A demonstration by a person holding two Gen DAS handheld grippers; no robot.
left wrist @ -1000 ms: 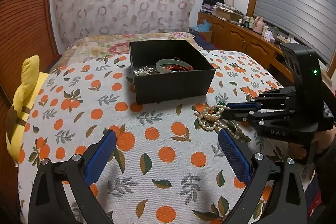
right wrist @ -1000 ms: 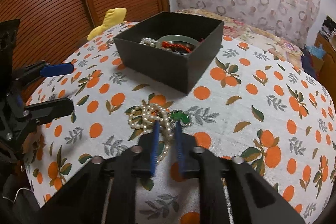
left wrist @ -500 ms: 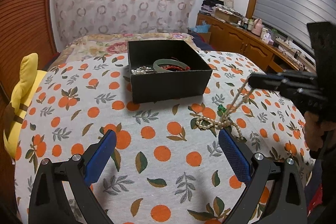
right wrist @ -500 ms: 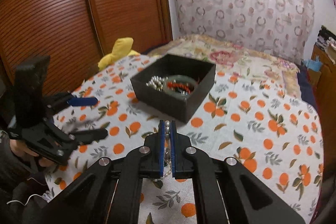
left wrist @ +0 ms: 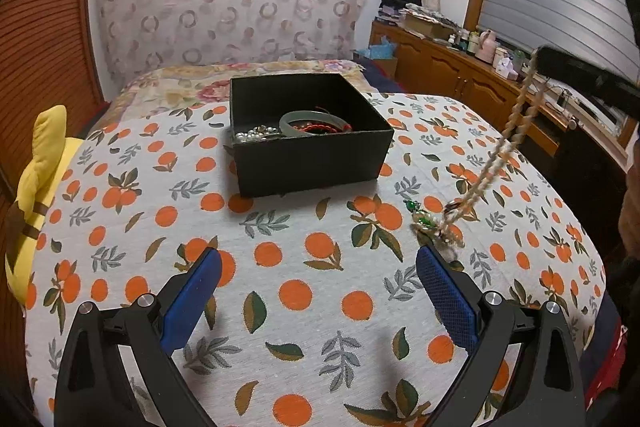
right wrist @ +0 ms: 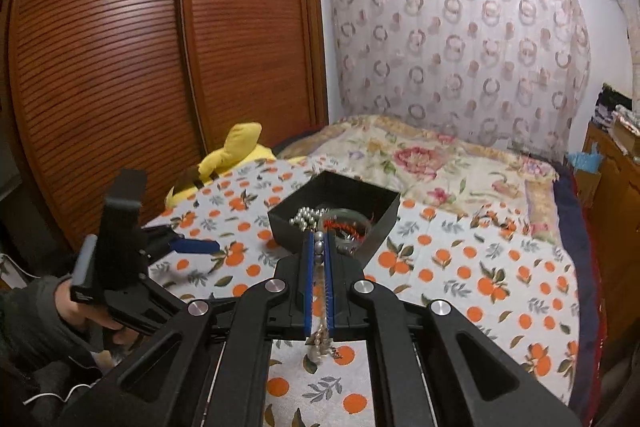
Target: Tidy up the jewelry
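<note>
R gripper (right wrist: 319,247) is clamped on the pearl necklace (left wrist: 505,143), pads nearly together w/ beads pinched between. Strand hangs near vertical from the tips, long axis top to bottom. In left wrist view its low end w/ the green pendant (left wrist: 420,217) sits at or just above the orange-print cloth (left wrist: 280,267); can't tell if it's fully clear.

Key relation: black box (left wrist: 308,135) lies ahead of and below the R gripper, in line w/ its fingers in right wrist view. Box is open-topped and holds a green bangle (left wrist: 310,121), red cord bracelet (left wrist: 320,127) and a pearl strand (left wrist: 256,135). So the carry looks like fwd over the near wall, w/ the dangling tail needing to clear the rim, else it'll likely drag or snag there.

R hand is the nearer one to the job, pitched moderately down. L gripper (left wrist: 320,291) has jaws wide, nothing between them, hovers low over the cloth on the box's near side, angled down steeper. L hand (right wrist: 86,311) grips its handle at left.
</note>
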